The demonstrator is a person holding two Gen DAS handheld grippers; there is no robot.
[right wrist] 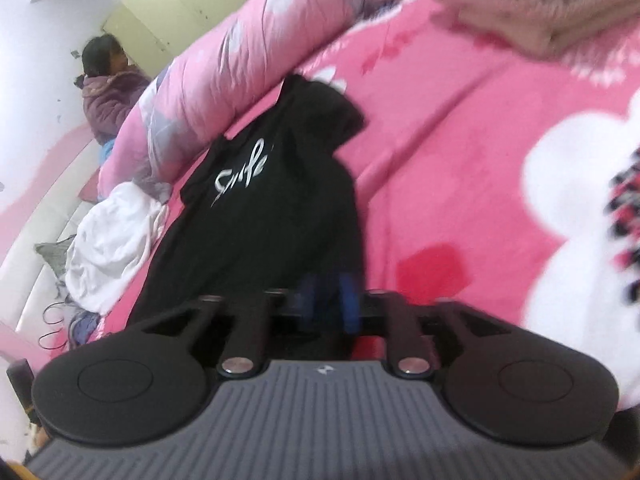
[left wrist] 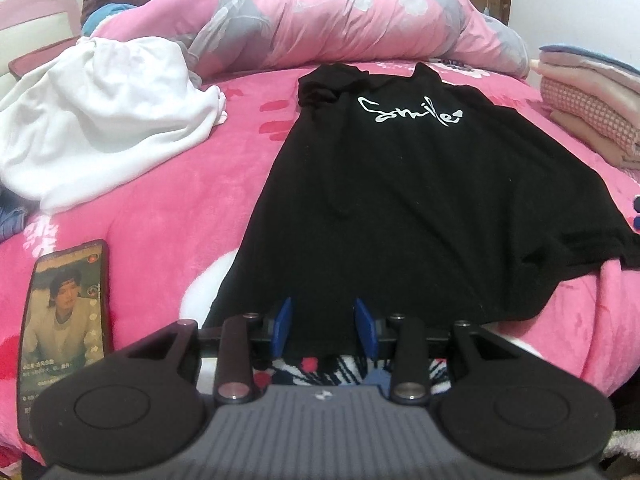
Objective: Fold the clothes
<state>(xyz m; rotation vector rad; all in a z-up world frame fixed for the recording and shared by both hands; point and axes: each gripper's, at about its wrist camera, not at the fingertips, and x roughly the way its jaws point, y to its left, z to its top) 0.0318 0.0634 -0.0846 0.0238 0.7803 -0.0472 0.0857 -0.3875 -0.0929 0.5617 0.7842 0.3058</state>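
A black T-shirt [left wrist: 400, 200] with white "Smile" lettering lies spread face up on the pink bed cover [left wrist: 180, 220], collar away from me. My left gripper [left wrist: 325, 320] sits at the shirt's near hem, its blue fingers [left wrist: 286, 320] apart, with black cloth showing in the gap. In the blurred right wrist view the same T-shirt [right wrist: 272, 208] runs away from my right gripper [right wrist: 330, 304]. That gripper is at the shirt's near right corner, and its blue fingers [right wrist: 350, 304] stand slightly apart over the dark cloth.
A crumpled white garment [left wrist: 100, 120] lies left of the shirt and a lit phone [left wrist: 68, 320] at the near left. A rolled pink quilt [left wrist: 360, 12] crosses the back. Folded pink and beige clothes [left wrist: 588, 100] are stacked at the right. A person in a purple jacket [right wrist: 108, 92] sits beyond the quilt.
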